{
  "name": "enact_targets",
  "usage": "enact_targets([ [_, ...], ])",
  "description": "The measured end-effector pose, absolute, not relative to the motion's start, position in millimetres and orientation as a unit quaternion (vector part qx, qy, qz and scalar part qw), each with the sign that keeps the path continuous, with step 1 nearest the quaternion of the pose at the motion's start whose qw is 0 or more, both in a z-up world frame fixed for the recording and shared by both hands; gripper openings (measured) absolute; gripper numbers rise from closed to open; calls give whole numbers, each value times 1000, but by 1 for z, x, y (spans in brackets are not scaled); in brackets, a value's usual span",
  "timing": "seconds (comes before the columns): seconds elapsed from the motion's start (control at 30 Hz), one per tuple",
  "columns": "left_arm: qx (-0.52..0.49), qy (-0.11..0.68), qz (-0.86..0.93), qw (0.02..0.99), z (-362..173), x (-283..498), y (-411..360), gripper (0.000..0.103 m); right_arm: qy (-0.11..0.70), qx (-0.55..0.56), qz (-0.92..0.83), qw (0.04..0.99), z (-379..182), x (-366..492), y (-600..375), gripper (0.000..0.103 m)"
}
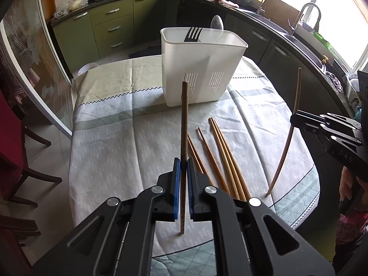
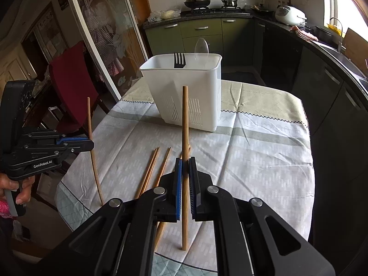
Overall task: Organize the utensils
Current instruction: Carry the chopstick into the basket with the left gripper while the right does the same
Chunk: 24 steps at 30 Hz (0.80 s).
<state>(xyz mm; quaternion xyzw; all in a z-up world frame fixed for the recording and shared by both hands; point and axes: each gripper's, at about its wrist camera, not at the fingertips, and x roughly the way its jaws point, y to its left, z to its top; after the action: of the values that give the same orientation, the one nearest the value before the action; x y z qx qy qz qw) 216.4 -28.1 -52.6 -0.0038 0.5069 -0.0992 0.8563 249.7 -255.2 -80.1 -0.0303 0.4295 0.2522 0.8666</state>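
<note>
— Wooden chopsticks, one in each of your grippers, was that it?

— Yes. Your left gripper [image 1: 183, 161] had its blue pads pressed onto a dark chopstick [image 1: 184, 124], which stood nearly upright, its lower end clear of the cloth. Your right gripper [image 2: 185, 161] pinched a paler chopstick [image 2: 185, 124] the same way, also upright.

— And where was the rest?

— Loose chopsticks [image 1: 220, 151] lay side by side on the tablecloth [image 1: 110, 138], between your two grippers and nearer you than the holder.

— The holder?

— You had the white plastic utensil holder [image 1: 202, 69] standing on the cloth beyond both raised sticks, apart from them. A black fork [image 1: 193, 34] and a clear spoon [image 1: 217, 25] stuck up from its far side.

— Were your hands showing?

— Only the left hand [image 2: 16, 191], wrapped around its grip.
</note>
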Motion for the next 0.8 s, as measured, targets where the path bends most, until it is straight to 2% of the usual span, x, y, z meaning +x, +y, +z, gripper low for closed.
enact_targets([
  [0.8,3,476,-116,872,-28,205,-36,6,403,-38,263,876,-56,242,-251,7],
])
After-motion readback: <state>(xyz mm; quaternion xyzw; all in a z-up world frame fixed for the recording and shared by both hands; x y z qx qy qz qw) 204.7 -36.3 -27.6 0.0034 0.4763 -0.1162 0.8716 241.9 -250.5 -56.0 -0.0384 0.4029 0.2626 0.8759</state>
